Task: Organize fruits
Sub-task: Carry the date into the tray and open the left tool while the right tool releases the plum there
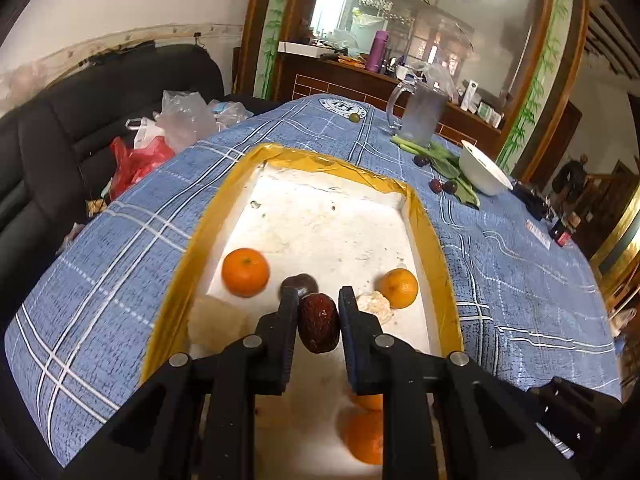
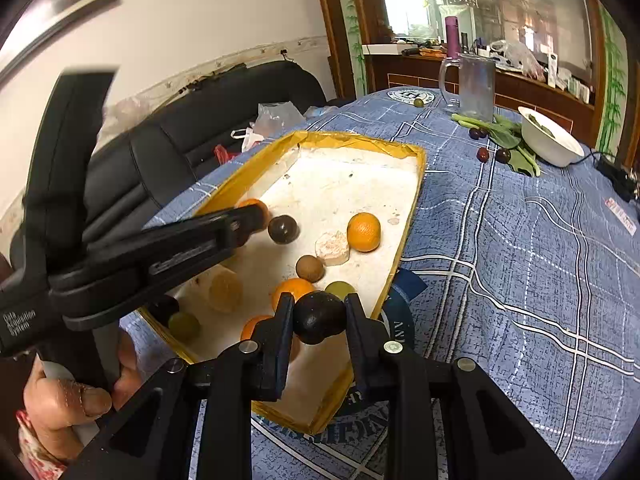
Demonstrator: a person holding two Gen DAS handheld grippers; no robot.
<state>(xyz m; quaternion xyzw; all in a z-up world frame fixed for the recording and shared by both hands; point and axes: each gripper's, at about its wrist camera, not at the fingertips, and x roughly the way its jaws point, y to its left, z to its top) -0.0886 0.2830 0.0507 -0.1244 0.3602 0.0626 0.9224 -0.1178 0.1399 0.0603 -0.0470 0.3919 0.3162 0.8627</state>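
Note:
A yellow-rimmed tray [image 1: 336,162] with a white floor lies on the blue checked cloth. Over its near end my left gripper [image 1: 319,294] is shut on a wrinkled red date [image 1: 319,326]. Under it lie two oranges [image 1: 245,272], a dark plum [image 1: 301,280] and a white chunk [image 1: 374,306]. In the right wrist view my right gripper [image 2: 319,299] is shut on a dark round plum [image 2: 319,317] above the tray's near right rim [image 2: 400,256]. The left gripper [image 2: 250,220] reaches in from the left. Oranges [image 2: 363,232], green grapes [image 2: 184,325] and a brown fruit [image 2: 309,268] lie below.
On the cloth beyond the tray stand a glass pitcher [image 1: 420,112] and a white bowl [image 1: 482,168], with leafy greens [image 1: 448,166] and loose dark plums [image 1: 442,186]. A black sofa [image 1: 80,128] with plastic bags is to the left. A hand [image 2: 68,404] grips the left handle.

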